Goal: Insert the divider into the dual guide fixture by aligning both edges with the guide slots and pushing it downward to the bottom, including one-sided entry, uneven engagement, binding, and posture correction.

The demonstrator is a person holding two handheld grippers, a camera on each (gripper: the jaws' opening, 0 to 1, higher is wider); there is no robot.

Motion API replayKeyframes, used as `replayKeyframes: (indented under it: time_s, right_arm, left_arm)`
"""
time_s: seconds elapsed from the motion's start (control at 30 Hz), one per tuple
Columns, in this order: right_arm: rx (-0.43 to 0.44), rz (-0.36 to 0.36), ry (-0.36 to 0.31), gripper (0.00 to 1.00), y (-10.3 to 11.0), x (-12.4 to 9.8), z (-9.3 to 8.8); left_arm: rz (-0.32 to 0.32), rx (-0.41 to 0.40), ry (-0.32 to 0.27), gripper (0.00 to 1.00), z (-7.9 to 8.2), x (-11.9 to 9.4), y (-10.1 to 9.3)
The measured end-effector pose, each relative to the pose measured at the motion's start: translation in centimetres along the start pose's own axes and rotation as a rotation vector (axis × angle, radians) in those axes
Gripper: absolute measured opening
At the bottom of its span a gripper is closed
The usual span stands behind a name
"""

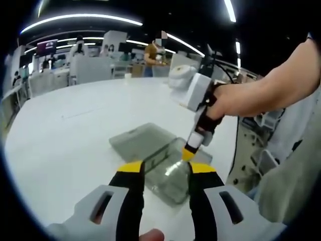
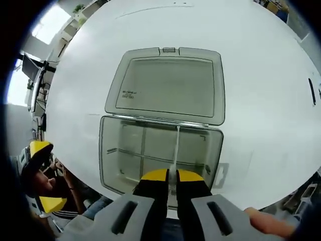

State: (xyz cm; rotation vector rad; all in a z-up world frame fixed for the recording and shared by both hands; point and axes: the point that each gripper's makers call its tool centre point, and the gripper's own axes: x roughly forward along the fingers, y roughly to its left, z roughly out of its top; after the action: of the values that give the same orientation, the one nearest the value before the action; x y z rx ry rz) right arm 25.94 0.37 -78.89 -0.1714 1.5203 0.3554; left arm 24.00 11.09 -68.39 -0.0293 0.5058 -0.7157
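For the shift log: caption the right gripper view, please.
Right gripper shut on the thin divider, lowering it into the open clear box on the white table.

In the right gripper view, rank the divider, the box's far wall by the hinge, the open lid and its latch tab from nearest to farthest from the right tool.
1. Divider: thin upright sheet pinched between the right tool tips.
2. Far wall of the clear box, just beyond the divider.
3. Open lid, lying flat on the table past the hinge.
4. Latch tab, at the lid's outer edge.
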Motion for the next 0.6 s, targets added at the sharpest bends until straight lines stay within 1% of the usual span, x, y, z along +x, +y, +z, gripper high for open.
replayKeyframes:
  time_s: [0.43,0.6]
  right_arm:
    - [-0.051,-0.027,-0.004,0.0,-0.04,0.61,-0.19]
    - [-0.036,-0.014,-0.004,0.0,-0.1,0.87,-0.23]
  left_arm:
    - [0.002,0.001,0.006,0.31,-0.11,0.03,0.12]
    - [0.003,0.0,0.007,0.3,-0.08,0.04,0.19]
